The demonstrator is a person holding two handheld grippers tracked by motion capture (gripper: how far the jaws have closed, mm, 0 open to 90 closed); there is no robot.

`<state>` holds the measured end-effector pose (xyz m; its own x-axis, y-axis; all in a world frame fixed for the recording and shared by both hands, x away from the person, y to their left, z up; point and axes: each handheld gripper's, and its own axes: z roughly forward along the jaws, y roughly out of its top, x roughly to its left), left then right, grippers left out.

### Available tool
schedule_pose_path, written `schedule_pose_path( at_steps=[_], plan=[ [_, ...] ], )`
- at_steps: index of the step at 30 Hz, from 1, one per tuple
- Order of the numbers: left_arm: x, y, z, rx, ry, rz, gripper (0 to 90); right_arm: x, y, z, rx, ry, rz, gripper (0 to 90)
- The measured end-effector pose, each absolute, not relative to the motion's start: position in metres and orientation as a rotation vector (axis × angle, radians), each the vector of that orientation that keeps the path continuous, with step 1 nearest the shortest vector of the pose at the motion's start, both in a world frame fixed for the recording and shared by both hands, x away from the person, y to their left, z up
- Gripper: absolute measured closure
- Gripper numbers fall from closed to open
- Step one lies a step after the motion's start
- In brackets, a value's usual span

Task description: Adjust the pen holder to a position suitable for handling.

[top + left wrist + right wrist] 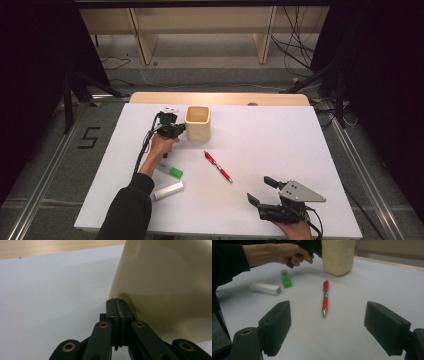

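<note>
A cream square cup (pixel 198 122) stands upright at the back middle of the white table (pixel 280 145). My left gripper (pixel 181 128) is shut with nothing between its jaws, and its tips sit right at the cup's (pixel 165 287) left wall; in the left gripper view the closed left gripper (pixel 117 302) looks to touch it. A red pen (pixel 218 166) lies in the middle of the table. Near the front right my right gripper (pixel 262 191) stands open and empty, and in the right gripper view the pen (pixel 325 298) lies beyond the right gripper's (pixel 337 327) jaws.
A green highlighter (pixel 170 171) and a white rectangular block (pixel 168 190) lie front left, under my left forearm. In the right gripper view the highlighter (pixel 286 280) and the block (pixel 266 288) lie left of the pen. A wooden strip (pixel 220 98) borders the table's far edge.
</note>
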<state>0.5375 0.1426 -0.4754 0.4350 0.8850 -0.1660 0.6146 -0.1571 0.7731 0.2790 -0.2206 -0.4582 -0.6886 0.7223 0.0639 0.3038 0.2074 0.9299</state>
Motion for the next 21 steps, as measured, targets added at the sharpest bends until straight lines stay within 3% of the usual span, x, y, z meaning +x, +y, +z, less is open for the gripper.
schedule_pose_path(
  at_steps=[21],
  plan=[
    [0.537,0.099,-0.474,1.898,1.213,0.388,89.5,0.279,-0.221,-0.458,0.945,2.106,1.484,22.3]
  ],
)
